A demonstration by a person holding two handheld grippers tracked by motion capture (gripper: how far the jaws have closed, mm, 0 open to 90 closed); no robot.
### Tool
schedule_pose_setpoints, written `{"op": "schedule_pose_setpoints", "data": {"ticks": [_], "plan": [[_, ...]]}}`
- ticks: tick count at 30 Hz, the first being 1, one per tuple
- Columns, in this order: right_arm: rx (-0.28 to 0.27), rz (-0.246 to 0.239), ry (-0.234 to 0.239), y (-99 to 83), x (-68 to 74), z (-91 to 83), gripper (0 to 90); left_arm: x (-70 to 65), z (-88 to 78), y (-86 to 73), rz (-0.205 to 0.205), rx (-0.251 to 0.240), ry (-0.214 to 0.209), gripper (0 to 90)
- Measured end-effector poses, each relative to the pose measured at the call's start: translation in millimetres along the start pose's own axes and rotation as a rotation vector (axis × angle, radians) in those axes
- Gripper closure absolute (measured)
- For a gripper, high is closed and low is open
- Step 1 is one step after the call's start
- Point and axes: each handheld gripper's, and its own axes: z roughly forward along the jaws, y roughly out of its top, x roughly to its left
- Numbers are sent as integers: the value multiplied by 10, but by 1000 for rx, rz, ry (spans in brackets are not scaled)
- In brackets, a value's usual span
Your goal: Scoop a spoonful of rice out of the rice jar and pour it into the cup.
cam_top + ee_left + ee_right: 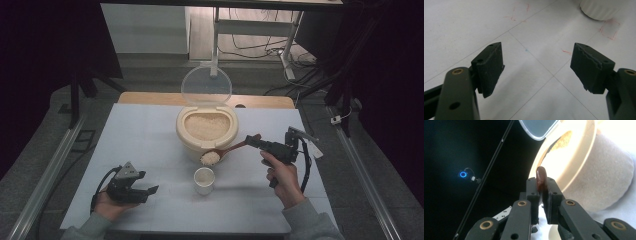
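So the right gripper (256, 143) is clamped on the handle of a wooden spoon (226, 151), its rice-loaded bowl sitting between the open rice container (207, 131) and the white cup (204, 180), looks staged for pouring. Left gripper (148, 191) rests low on the desk (140, 135), jaws spread, holding nothing.

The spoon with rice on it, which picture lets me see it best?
The high view. There the whole spoon shows, its bowl heaped with rice above the cup, its handle in the right gripper. The right gripper view shows just the brown handle tip pinched between the jaws.
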Motion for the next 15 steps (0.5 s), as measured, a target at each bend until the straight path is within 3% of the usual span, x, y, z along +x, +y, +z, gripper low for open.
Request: {"op": "schedule_pose_setpoints", "data": {"ticks": [15], "plan": [[48, -29, -71, -144, -131, 67, 827, -3, 3, 0, -1, 2, 0, 257]]}}
